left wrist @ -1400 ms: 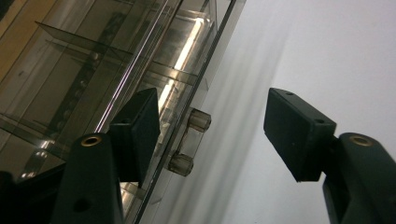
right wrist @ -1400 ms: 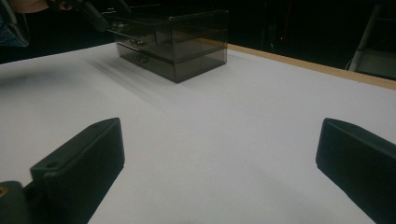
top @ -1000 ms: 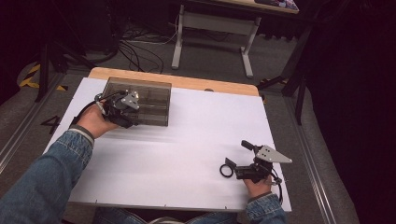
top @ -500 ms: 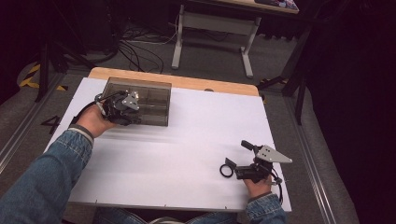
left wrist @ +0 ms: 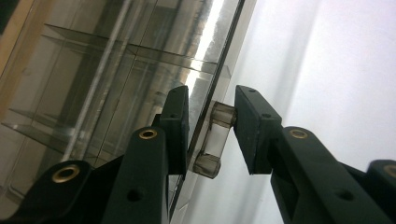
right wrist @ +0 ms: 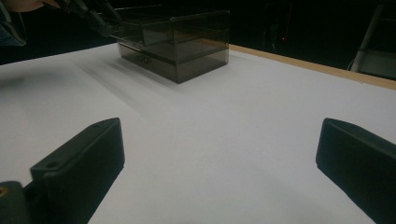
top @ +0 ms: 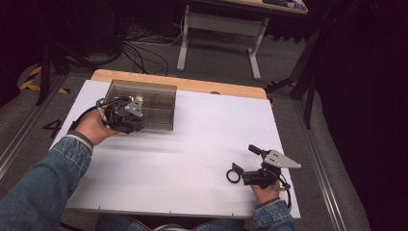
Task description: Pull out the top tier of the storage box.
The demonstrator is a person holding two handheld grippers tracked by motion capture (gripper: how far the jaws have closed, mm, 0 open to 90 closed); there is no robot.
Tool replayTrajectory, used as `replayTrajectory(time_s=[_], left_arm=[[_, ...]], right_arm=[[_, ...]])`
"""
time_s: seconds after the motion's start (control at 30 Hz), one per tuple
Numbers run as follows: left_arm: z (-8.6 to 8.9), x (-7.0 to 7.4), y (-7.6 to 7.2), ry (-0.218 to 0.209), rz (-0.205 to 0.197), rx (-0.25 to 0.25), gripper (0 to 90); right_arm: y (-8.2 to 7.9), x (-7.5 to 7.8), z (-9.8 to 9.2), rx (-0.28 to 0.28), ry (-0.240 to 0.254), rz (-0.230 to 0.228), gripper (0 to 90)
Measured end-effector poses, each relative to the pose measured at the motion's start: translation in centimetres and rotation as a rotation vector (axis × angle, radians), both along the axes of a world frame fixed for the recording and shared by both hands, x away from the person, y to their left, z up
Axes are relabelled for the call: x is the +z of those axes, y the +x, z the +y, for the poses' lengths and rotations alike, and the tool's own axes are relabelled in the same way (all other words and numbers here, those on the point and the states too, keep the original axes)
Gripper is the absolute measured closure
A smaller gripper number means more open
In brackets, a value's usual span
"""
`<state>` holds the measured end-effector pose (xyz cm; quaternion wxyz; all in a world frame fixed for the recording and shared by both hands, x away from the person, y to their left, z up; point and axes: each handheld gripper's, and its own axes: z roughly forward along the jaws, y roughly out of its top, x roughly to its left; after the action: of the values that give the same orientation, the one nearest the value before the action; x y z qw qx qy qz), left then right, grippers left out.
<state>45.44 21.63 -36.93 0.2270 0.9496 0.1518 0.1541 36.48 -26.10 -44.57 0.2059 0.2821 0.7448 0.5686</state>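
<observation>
High view: a smoky clear plastic drawer box (top: 144, 105) stands at the far left of the white table (top: 202, 144), close to the wooden far edge; the left gripper (top: 126, 114) meets its near front face, while the right gripper (top: 250, 166) rests well apart at the near right corner, idle.

Left gripper view: the jaws straddle a small clear handle (left wrist: 215, 140) on a drawer front; they have just been closing, with the handle between them; one pad lies behind the front panel against the handle's inner side, the other pad appears to touch the handle's outer end; whether the pinch is firm cannot be told.

Right gripper view: the right gripper's jaws stand spread wide over bare table with nothing between them; the box (right wrist: 175, 44) shows far off, one drawer seemingly a little way out.

Likely step: taking hold of the handle to pull the drawer.

Risks, as judged from this pose:
- the handle is smooth and rounded, and the pads catch it near their tips; a weak pinch could slip off once pulling starts;
- the box looks light and nothing braces it, the right gripper being far away; a pull may drag the whole box across the table rather than slide the drawer;
- a skewed pull could jam the drawer in its slot.
</observation>
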Motion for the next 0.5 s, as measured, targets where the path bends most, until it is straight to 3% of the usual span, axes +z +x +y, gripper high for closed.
replayTrajectory(time_s=[0.5], left_arm=[[-0.1, -0.2, -1.4, 0.021, 0.009, -0.007, 67.6]], right_arm=[[0.0, 0.0, 0.0, 0.0, -0.002, -0.001, 1.7]])
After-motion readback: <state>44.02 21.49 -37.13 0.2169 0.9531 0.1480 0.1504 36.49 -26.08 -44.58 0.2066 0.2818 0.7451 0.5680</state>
